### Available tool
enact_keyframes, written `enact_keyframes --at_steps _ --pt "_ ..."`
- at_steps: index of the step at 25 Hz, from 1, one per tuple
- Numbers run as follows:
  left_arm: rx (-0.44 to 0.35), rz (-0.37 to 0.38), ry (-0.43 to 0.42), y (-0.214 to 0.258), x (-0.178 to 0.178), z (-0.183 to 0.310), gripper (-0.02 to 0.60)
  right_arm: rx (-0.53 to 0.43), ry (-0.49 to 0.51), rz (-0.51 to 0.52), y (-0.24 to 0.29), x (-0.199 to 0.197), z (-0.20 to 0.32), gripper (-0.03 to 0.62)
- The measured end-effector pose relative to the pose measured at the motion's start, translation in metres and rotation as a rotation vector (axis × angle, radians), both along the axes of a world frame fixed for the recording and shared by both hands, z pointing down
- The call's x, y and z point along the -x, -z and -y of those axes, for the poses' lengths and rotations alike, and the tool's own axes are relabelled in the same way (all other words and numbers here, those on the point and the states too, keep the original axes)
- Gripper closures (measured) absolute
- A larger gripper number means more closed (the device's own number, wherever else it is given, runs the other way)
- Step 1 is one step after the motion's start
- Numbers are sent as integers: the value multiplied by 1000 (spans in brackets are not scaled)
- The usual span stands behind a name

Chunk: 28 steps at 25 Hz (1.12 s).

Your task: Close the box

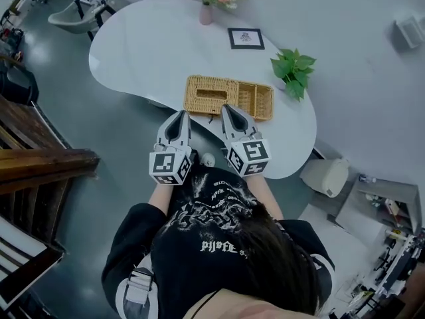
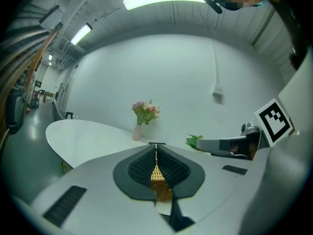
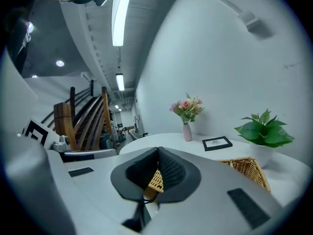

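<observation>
While both claws have their jaws pressed together with nothing caught in them, what matters is where the box lies from their tips. Take the right claw (image 1: 228,109) first. Its own view shows the pads meeting at the tip, with wicker seen only through the slit lower down (behind the pads, not pinched). In the head view its tip sits over the near long edge of the box (image 1: 219,80), about midway along. The left claw (image 1: 180,117) is likewise closed, tips touching in its own view. It points at the near left corner, just beside the rim rather than over it. So the right claw is the nearer, by a little.

Outward from both, the box lies straight ahead and slightly below, on the white table (image 1: 133,45). Its long axis runs across the person's front, left to right, roughly square to the way the claws point. The left part looks covered by a woven panel with a rectangular opening, and the right part shows open compartments. Which piece is the lid, and along which edge it hinges, I cannot tell. My guess is that the jaws must part before they can take hold of anything.
</observation>
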<state>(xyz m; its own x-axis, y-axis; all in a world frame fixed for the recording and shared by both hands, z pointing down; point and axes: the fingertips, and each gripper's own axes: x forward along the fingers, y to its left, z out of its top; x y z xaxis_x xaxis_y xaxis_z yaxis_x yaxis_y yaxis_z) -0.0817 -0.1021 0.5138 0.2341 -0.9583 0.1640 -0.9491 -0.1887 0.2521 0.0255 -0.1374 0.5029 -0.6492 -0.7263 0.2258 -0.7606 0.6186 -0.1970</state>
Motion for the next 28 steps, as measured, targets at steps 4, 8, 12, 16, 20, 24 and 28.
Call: enact_keyframes --at_steps 4,8,12,16,20,24,28 --pt "-12 3 -6 4 1 2 557 -16 3 -3 2 4 0 569" --pt "-11 25 -18 4 2 1 557 -33 -21 -6 3 3 1 569" --pt "-25 39 -24 11 5 2 557 -50 -67 1 7 -5 4 569" --pt "-31 47 -34 15 4 2 557 -47 -90 -12 3 -9 5 569" --pt "-35 75 -45 14 4 2 557 -36 -102 -14 -5 -11 3 569" --pt "-32 84 -46 14 6 2 557 -43 -106 -13 -4 -11 3 569" --pt "-46 91 -45 15 9 4 557 -60 -108 -12 -1 -11 6 569"
